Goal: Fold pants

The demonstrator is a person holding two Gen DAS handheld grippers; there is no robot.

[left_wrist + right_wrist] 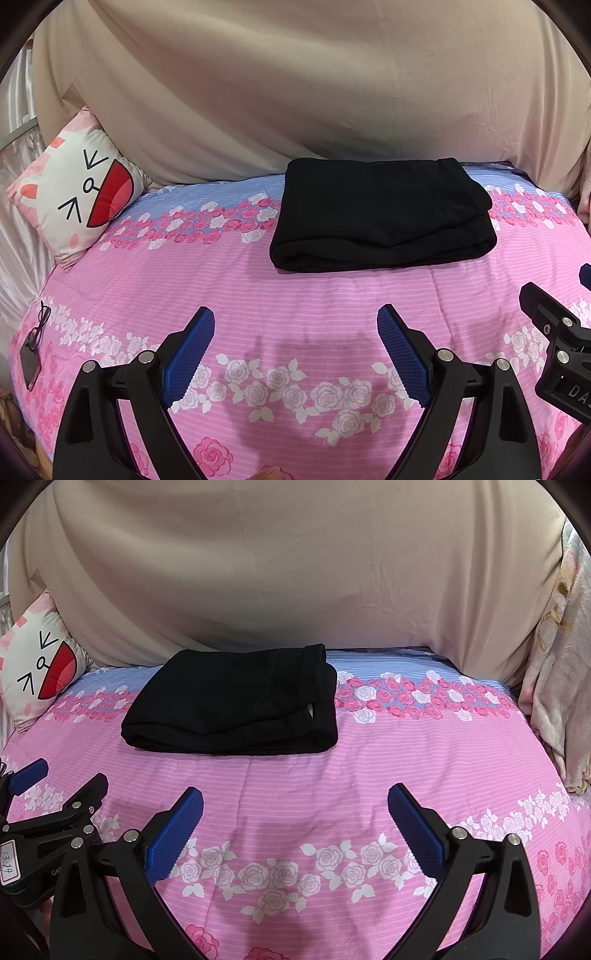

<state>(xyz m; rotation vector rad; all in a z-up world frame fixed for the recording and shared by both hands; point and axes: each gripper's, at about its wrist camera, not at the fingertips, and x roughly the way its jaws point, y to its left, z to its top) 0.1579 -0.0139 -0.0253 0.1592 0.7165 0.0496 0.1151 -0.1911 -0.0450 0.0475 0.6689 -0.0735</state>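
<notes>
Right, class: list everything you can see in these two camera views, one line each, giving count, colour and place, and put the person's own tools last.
Pants: one, black, folded into a neat stack, lying on the far middle of the bed.
Bedspread: one, pink and blue with rose print, covering the bed.
Cushion: one, white and pink with a cartoon face, far left corner.
Beige sheet: one, draped behind the bed.
Glasses: one pair, dark, left edge of the bed.
Phone: one, dark, beside the glasses.
Blanket: one, pale floral, right edge.
Left gripper: black with blue pads, open, empty.
Right gripper: same, open, empty.
</notes>
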